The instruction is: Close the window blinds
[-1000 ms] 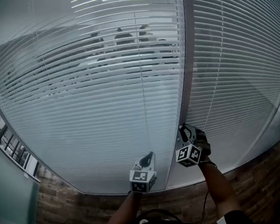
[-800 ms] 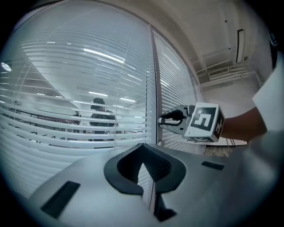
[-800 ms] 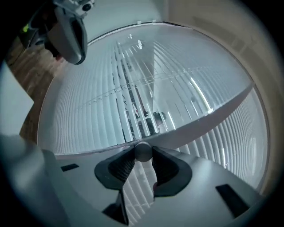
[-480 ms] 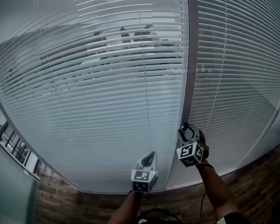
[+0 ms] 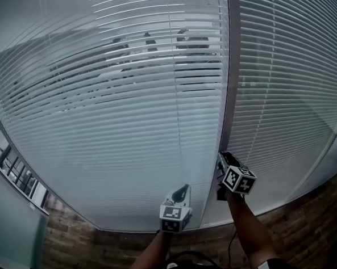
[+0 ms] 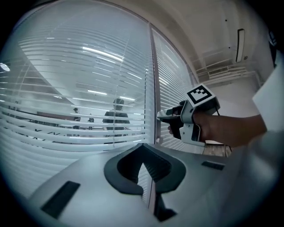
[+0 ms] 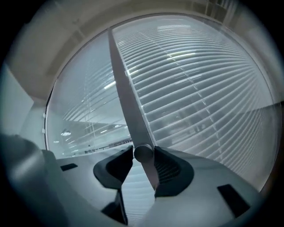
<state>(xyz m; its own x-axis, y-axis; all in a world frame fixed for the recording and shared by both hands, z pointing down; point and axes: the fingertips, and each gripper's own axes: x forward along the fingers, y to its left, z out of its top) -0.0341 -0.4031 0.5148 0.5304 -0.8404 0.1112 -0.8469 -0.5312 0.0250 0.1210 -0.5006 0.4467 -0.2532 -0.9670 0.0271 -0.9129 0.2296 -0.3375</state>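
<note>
**My right tongs (image 5: 222, 159) at the blind knob (image 7: 143, 153), left tongs (image 6: 145, 166) idle.**

I keep the left tongs pressed together and empty, parked low before the glass, since this job needs only one hand. The right tongs point level at the grey frame post (image 5: 229, 87), with the small round knob between their dark ribbed pads. They have just been opening and stand spread, so I judge I am loosening my hold for a fresh bite, though I cannot be sure the pads are quite clear of it. Beyond hang the window blinds (image 5: 128, 122): thin, pale, smooth horizontal slats behind glass, tilted nearly flat low down. Higher up, gaps between them show an office room behind.
</note>
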